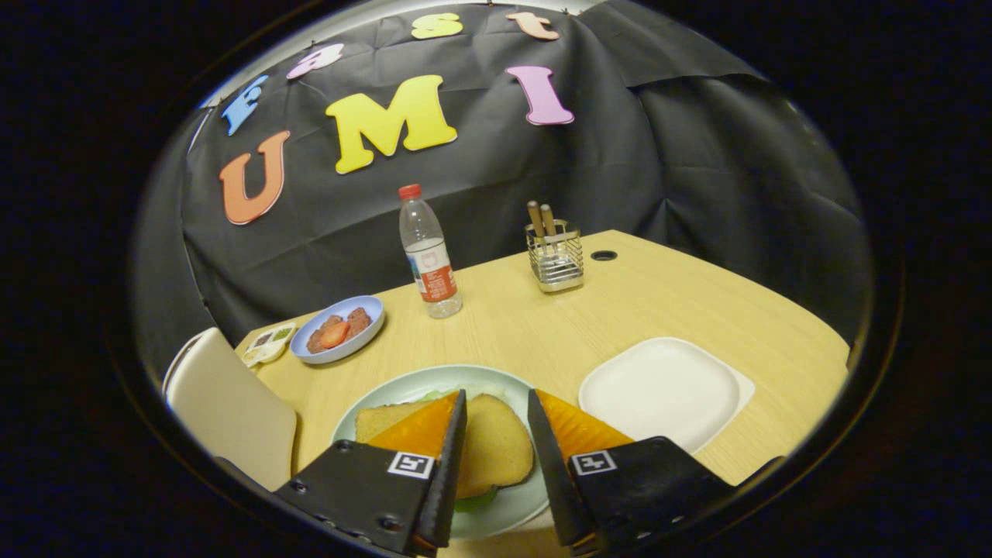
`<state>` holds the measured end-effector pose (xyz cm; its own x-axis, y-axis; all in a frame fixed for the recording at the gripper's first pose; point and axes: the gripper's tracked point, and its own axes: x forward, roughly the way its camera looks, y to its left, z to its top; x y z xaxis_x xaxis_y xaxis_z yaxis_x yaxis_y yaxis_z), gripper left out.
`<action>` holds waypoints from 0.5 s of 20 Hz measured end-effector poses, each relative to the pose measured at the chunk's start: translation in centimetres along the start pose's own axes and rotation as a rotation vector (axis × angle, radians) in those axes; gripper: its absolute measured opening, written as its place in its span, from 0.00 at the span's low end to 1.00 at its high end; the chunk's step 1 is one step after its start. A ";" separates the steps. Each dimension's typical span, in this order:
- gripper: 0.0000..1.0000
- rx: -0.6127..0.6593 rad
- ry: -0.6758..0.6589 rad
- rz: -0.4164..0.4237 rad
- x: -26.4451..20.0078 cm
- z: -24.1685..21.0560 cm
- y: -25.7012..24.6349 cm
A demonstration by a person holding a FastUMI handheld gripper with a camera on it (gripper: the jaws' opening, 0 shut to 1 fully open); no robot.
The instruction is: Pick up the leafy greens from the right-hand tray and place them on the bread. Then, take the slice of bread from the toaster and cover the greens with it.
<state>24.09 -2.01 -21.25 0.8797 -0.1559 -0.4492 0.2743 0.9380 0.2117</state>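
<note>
A pale green round plate (403,385) lies just ahead of my fingers. On it rests a slice of bread (496,442) with a bit of leafy green (474,502) peeking out from under its near edge and more green (435,395) at the far side. My gripper (496,404) hovers over the plate, open, its fingers standing either side of the bread top without touching it. A white square tray (663,391) lies to the right of the plate, bare. A white toaster (229,407) stands to the left of the plate.
A water bottle (428,252) stands beyond the plate. A wire holder with wooden utensils (553,257) sits further right, near a cable hole (604,255). A blue plate of food (339,328) and a small sauce dish (268,342) lie at the far left.
</note>
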 end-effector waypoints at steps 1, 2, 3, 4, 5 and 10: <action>0.63 -0.008 -0.009 0.006 -0.6 0.3 0.1; 0.67 -0.016 -0.024 0.011 -1.3 0.6 0.3; 0.71 -0.028 -0.041 0.014 -2.2 1.1 0.4; 0.76 -0.039 -0.059 0.017 -3.4 1.6 0.6; 0.80 -0.050 -0.080 0.017 -3.8 2.0 1.2; 0.92 -0.087 -0.184 0.050 -11.7 4.5 3.3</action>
<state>16.42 1.49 -11.38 0.9497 -0.1547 -0.2723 0.2007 0.9681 0.1500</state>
